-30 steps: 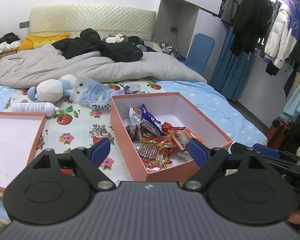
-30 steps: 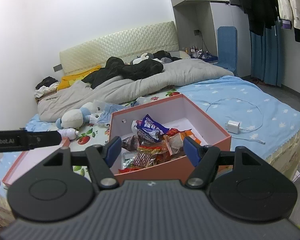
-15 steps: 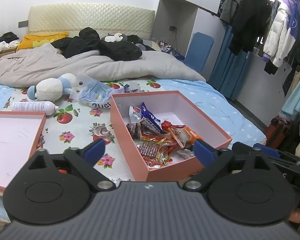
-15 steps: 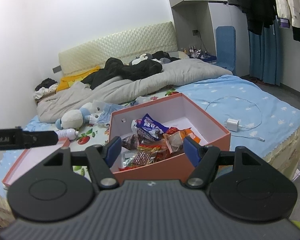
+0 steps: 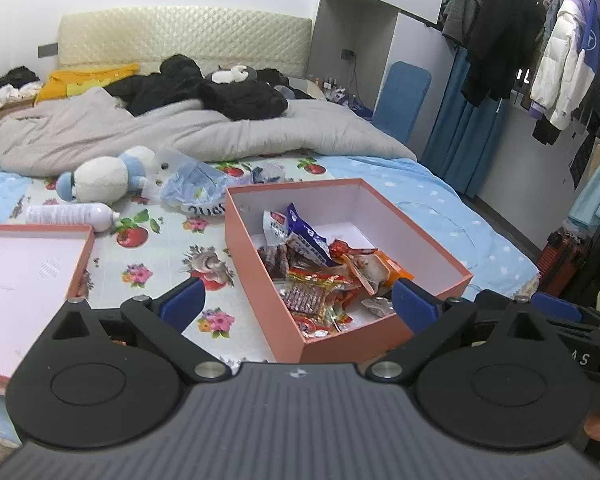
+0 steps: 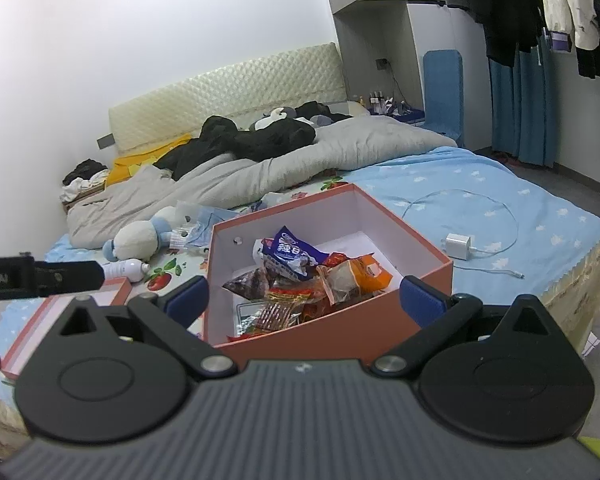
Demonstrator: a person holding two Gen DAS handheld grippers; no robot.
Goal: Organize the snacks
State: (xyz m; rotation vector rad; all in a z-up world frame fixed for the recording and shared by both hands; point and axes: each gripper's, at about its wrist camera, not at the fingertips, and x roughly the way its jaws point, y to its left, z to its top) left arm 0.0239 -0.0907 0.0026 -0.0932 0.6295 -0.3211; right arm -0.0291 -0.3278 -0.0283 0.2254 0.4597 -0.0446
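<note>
Sitting near the foot edge of the bed, toward its right corner: orange box, open, stiff card, light, best taken by a side wall. Lying flat near the left edge: matching lid, thin, easy to bend. Heaped inside the box: snack packets, foil and plastic, light, crinkly, slippery, likely crushable; best pinched at a sealed edge, topmost blue packet first. Hovering short of the box: left gripper and right gripper, jaws just opened wide, nothing between them, touching nothing.
</note>
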